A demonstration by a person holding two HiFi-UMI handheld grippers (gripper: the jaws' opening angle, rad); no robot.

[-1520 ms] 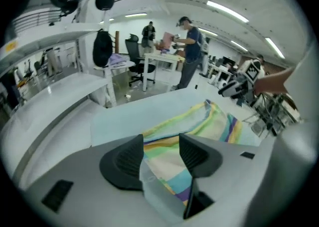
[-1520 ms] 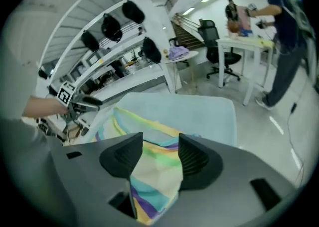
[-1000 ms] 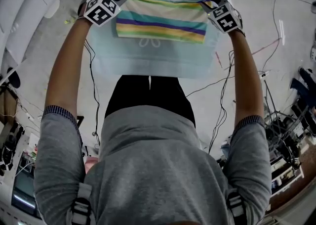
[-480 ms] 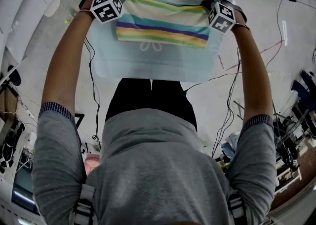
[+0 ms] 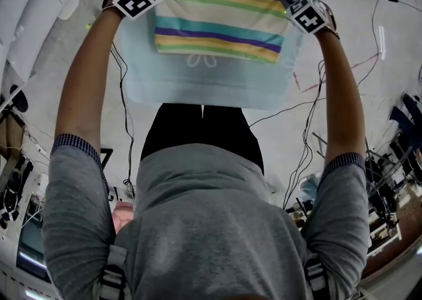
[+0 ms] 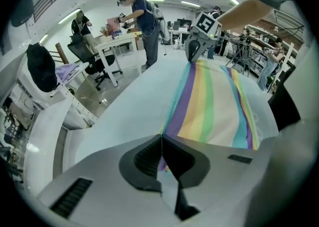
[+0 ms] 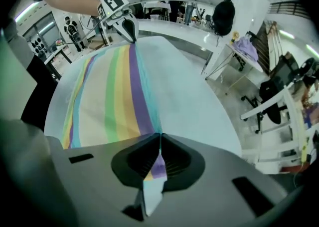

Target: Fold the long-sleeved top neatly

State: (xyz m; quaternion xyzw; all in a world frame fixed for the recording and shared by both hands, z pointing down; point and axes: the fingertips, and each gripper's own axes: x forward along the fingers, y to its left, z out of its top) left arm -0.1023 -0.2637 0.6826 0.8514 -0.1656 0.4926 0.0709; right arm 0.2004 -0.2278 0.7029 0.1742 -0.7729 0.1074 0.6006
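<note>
The pale blue table (image 5: 198, 88) is stretching out beneath both grippers. The striped long-sleeved top (image 5: 221, 25) is lying flat on it, spanning the gap between them. The left gripper (image 6: 160, 143) is pinching one corner of the top, jaws clenched on the fabric. The right gripper (image 7: 159, 147) is clamping the opposite corner.

There's the top (image 5: 221, 18), folded into a wide rectangle, banded in purple, teal, yellow, green and cream, with the stripes running left to right. It lies flat and smooth on the far half of the pale blue table (image 5: 211, 88), about midway between left and right, its near edge straight. The far-left corner is pinched tight in the left gripper (image 6: 160, 141) and the far-right corner in the right gripper (image 7: 159, 141), with the far edge straight between them.
</note>
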